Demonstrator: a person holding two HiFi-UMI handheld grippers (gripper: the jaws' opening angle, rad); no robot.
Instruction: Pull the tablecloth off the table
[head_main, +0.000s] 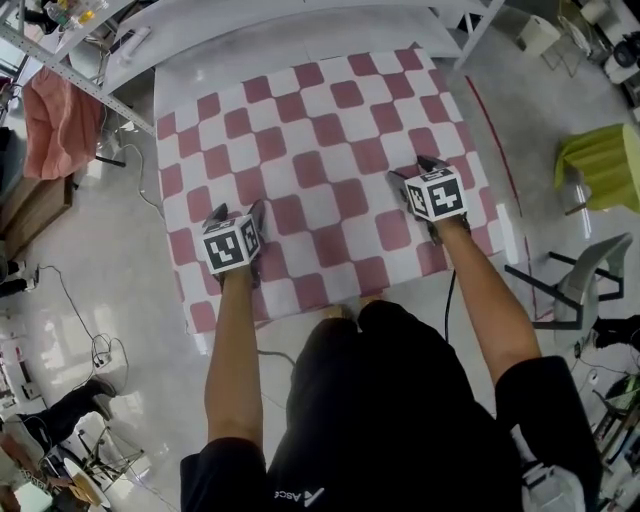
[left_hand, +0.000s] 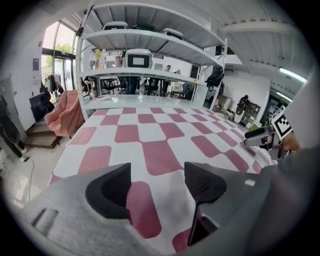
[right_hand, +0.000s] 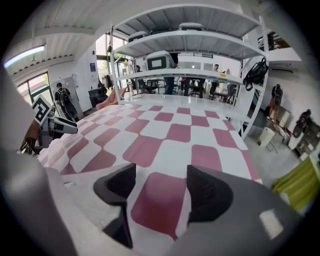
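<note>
Checkered tablecloth (head_main: 330, 130) lies spread flat. Left gripper (head_main: 238, 212) and right gripper (head_main: 412, 170) are over its near part, jaws wide, holding nothing.

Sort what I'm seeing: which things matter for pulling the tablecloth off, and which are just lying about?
For the job: checkered tablecloth; left claw and right claw, both open above the cloth, gripping nothing.

Lying about: pink cloth; yellow-green cover; grey chair; shelving rack.
</note>
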